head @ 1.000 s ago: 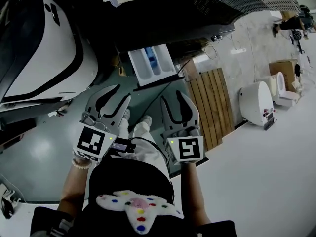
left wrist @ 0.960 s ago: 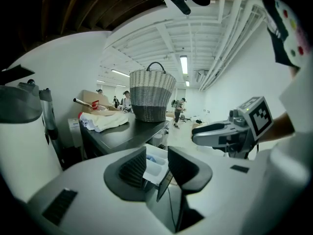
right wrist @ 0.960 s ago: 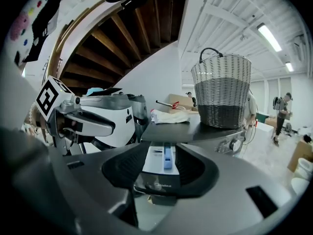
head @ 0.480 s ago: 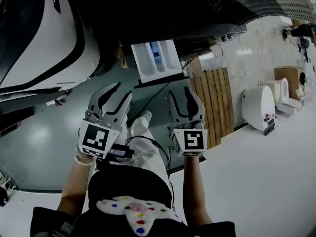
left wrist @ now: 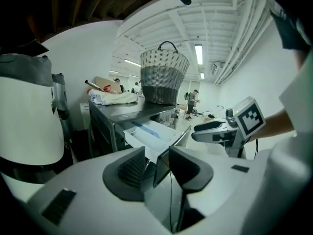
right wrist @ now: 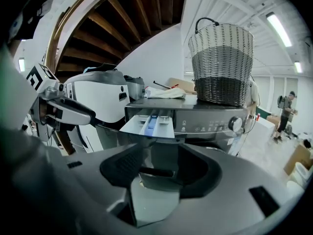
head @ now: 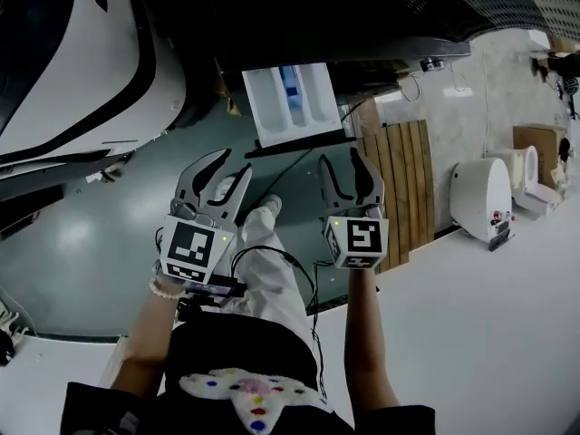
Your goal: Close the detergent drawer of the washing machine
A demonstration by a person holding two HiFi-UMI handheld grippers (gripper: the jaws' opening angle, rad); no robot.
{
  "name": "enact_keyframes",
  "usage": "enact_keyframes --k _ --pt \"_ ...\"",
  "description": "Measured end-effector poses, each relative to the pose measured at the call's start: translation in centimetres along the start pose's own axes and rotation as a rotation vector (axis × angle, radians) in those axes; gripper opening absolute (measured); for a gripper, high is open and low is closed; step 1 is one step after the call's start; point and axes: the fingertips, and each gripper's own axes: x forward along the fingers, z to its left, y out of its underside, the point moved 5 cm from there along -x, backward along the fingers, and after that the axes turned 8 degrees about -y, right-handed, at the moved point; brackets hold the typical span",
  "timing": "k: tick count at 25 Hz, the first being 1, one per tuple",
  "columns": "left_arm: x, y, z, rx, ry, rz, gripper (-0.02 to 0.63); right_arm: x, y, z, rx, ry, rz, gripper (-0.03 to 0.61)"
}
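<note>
The white detergent drawer (head: 294, 102) sticks out of the dark washing machine (head: 353, 34), with a blue insert in its middle compartment. My left gripper (head: 231, 166) hangs below and short of the drawer, a little to its left. Its jaws are opening and hold nothing. My right gripper (head: 343, 163) hangs below the drawer's right corner, jaws also opening and empty. In the right gripper view the drawer (right wrist: 146, 124) lies straight ahead above the open jaws (right wrist: 156, 173). In the left gripper view the drawer (left wrist: 149, 133) lies beyond the jaws (left wrist: 159, 168).
A large white machine (head: 82, 80) stands to the left. A wooden slatted panel (head: 399, 188) and a white rounded fixture (head: 480, 198) lie to the right. A wicker basket (right wrist: 222, 65) and folded cloth (right wrist: 168, 92) sit on the washer's top. The person's shoe (head: 265, 209) is between the grippers.
Both grippers have sunk lower in front of the washer and their jaws have spread wider. The drawer stands out just as before.
</note>
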Motion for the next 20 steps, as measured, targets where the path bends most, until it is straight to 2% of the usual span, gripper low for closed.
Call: enact_keyframes --k 9,20 --pt "1.8 3.0 -0.5 -0.019 -0.035 0.057 0.147 1.6 2.6 -1.7 0.015 -0.003 0.038 0.21" --pt "2.8 3.8 -0.7 -0.056 -0.095 0.06 0.133 2.3 2.9 -1.9 0.01 0.007 0.017 0.184"
